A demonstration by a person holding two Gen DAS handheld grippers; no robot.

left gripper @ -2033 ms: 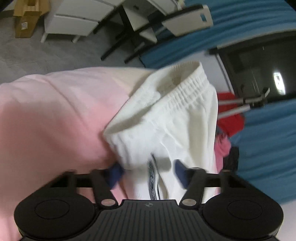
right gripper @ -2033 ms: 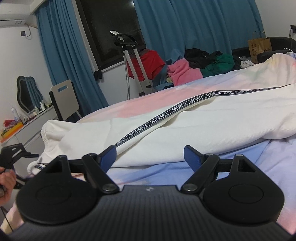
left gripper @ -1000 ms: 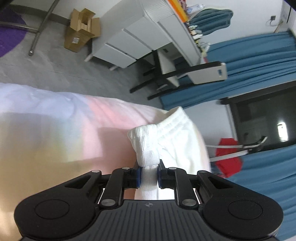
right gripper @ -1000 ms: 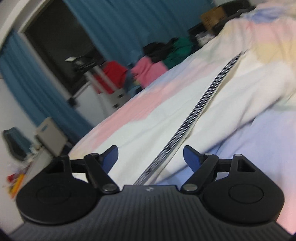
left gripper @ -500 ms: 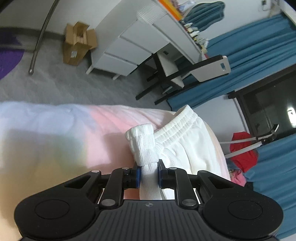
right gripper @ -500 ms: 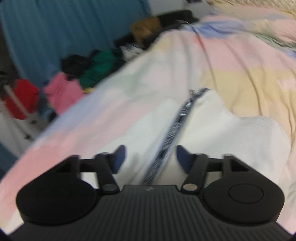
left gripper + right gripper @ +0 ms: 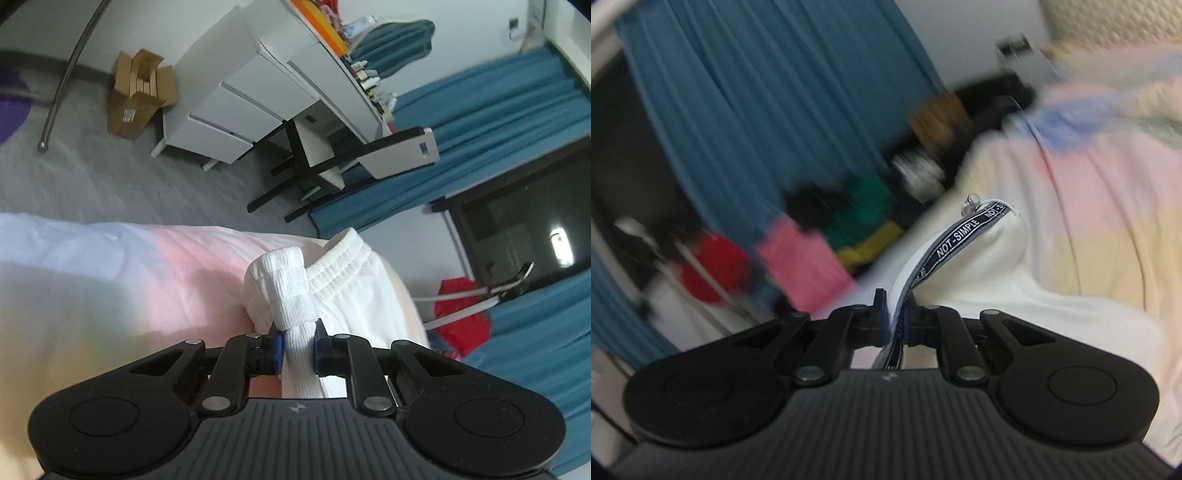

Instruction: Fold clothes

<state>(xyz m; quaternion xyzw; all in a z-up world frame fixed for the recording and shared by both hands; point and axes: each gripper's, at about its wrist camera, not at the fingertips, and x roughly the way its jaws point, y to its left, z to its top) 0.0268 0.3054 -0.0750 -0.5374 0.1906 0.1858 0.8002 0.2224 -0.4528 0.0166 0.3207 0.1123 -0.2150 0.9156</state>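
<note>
White trousers with a black "NOT-SIMPLE" side stripe lie on a pastel bedspread (image 7: 110, 280). In the left wrist view my left gripper (image 7: 298, 349) is shut on the bunched ribbed waistband (image 7: 284, 288) of the trousers (image 7: 354, 295), held just above the bed edge. In the right wrist view my right gripper (image 7: 895, 325) is shut on the striped seam (image 7: 960, 236) near the leg's hem, with the white trouser leg (image 7: 990, 273) lifted off the bedspread (image 7: 1108, 221). A small metal zip pull (image 7: 971, 201) sticks up at the hem.
Beyond the bed's left edge are grey floor, a cardboard box (image 7: 138, 99), a white drawer unit (image 7: 251, 99) and a chair (image 7: 369, 155). Blue curtains (image 7: 757, 110), a clothes pile (image 7: 827, 236) and a red garment on a stand (image 7: 461, 314) lie behind.
My right gripper swept along the trouser leg toward the hem and shut on the striped seam. My left gripper shut on the waistband two seconds ago and has kept hold.
</note>
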